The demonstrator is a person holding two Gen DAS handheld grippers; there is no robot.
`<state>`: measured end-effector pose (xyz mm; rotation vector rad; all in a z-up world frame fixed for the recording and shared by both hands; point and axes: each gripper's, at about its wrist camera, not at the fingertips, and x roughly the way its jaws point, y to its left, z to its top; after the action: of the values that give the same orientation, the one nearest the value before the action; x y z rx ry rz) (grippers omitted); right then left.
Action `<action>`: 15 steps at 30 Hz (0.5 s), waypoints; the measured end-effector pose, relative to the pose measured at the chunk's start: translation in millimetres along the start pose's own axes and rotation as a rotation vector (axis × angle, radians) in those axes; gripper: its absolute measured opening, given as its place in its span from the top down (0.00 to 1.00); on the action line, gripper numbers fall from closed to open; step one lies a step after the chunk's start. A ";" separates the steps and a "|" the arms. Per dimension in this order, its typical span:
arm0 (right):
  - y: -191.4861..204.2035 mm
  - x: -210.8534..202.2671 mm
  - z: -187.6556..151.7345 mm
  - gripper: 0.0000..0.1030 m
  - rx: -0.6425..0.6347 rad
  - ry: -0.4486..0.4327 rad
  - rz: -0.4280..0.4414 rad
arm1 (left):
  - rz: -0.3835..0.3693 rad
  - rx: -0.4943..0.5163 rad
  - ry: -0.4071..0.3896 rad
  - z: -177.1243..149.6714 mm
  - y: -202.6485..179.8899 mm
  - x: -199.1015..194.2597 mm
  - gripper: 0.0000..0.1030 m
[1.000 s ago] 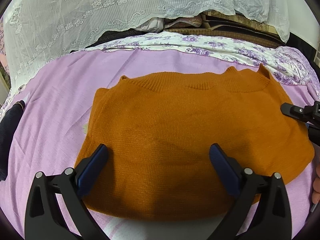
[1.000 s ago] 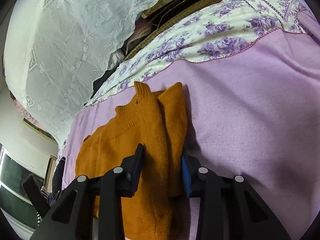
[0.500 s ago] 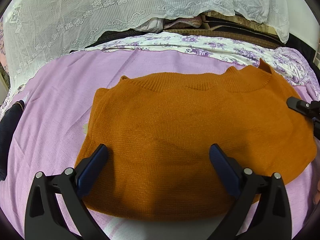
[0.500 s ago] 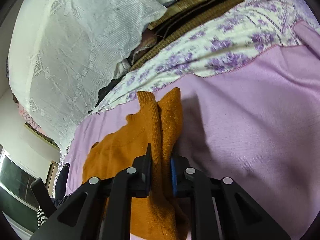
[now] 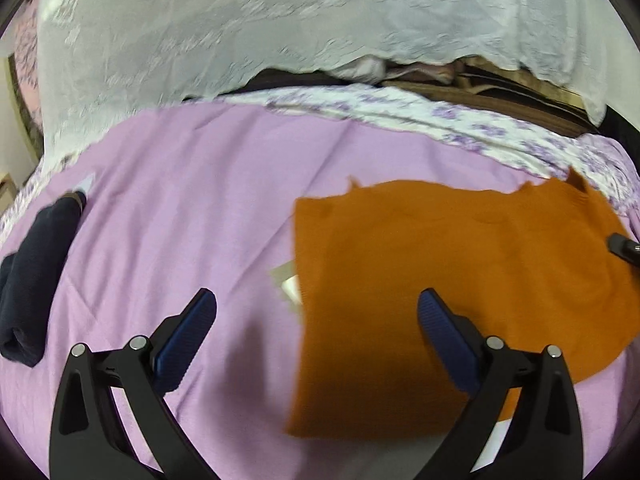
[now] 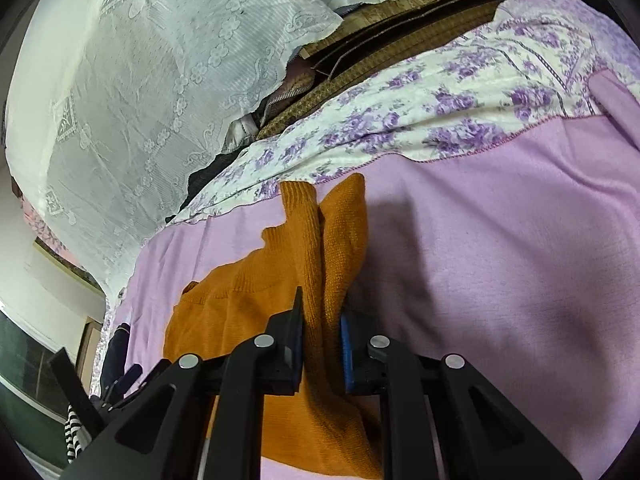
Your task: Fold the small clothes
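An orange knit sweater (image 5: 460, 280) lies folded on the purple bedsheet (image 5: 192, 208), filling the right half of the left wrist view. My left gripper (image 5: 316, 316) is open and holds nothing; its left finger hangs over bare sheet and its right finger over the sweater's near part. In the right wrist view my right gripper (image 6: 322, 340) is shut on a bunched edge of the orange sweater (image 6: 248, 304), which rises in two folds between the pads. A tip of the right gripper (image 5: 622, 244) shows at the right edge of the left wrist view.
A dark navy garment (image 5: 32, 272) lies rolled at the left of the sheet. A flowered white and purple cloth (image 6: 440, 120) borders the far edge. White lace fabric (image 5: 240, 28) hangs behind it, over stacked brown items (image 6: 360, 64). A pale paper scrap (image 5: 290, 280) peeks from under the sweater's left edge.
My left gripper has swung left, off the sweater's middle, so the navy garment came into view. My right gripper closed on the sweater's edge and lifted it a little.
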<state>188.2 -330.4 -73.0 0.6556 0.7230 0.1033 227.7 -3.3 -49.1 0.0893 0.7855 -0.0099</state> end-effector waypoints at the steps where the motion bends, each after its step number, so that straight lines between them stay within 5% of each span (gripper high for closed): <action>1: 5.1 -0.8 0.9 0.86 -0.003 0.000 -0.008 | -0.001 -0.011 0.013 -0.5 6.9 3.7 0.04; 10: 40.7 -1.5 4.6 0.86 -0.014 0.014 -0.044 | 0.091 0.061 -0.062 -4.6 38.2 -5.6 0.04; 15: 56.5 2.8 2.6 0.86 -0.009 0.014 -0.061 | 0.041 -0.039 -0.026 -6.8 68.1 3.7 0.04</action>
<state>199.3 -285.9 -39.8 0.6244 0.7550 0.0555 228.4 65.2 -51.2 0.0680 0.7571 0.0434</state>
